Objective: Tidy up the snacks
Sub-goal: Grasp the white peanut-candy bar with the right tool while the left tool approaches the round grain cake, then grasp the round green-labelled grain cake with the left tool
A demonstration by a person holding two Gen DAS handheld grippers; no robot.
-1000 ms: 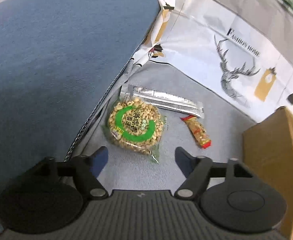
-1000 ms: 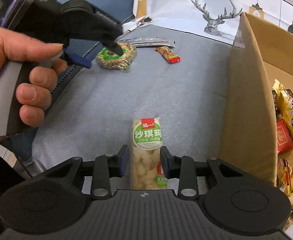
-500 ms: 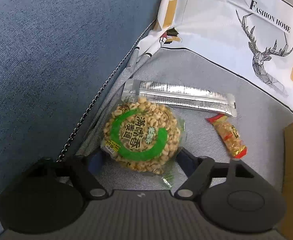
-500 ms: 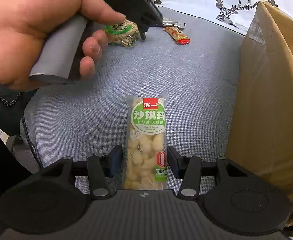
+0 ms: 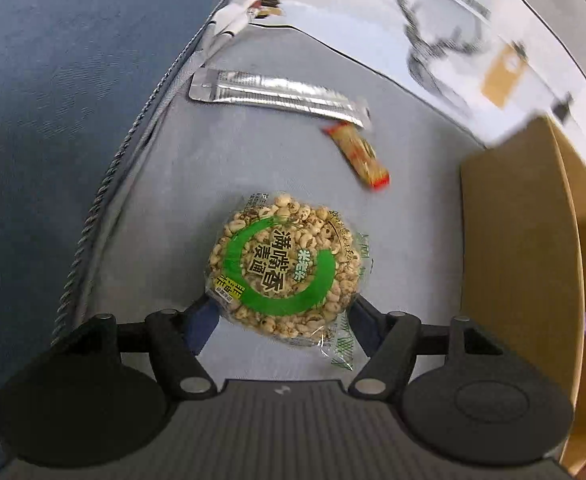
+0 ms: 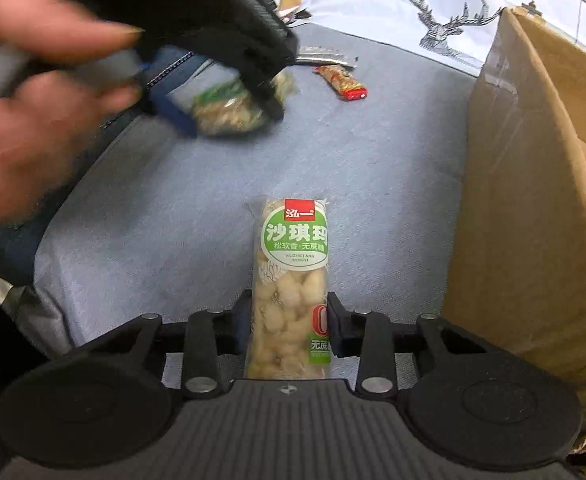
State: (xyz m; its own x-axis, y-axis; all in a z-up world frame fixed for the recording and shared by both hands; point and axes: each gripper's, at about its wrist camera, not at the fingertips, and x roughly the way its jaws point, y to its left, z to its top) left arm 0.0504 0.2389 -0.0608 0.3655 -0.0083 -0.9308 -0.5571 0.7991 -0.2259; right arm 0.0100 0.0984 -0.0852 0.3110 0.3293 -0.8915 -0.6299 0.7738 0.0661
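My left gripper (image 5: 281,316) is shut on a round puffed-grain snack pack (image 5: 283,270) with a green ring label and holds it above the grey sofa seat; it shows blurred in the right wrist view (image 6: 229,108). My right gripper (image 6: 289,324) is shut on a long sachima bar pack (image 6: 293,280) with a green label. A silver sachet (image 5: 277,94) and a small red-orange snack bar (image 5: 359,156) lie on the seat farther off.
An open cardboard box (image 6: 525,184) stands at the right with several snacks inside. The blue sofa arm (image 5: 61,100) rises at the left. A white deer-print cloth (image 6: 445,12) covers the sofa back.
My left gripper closed on the round snack pack and lifted it back and to the right, away from the silver sachet. My right gripper stays shut on the sachima bar.
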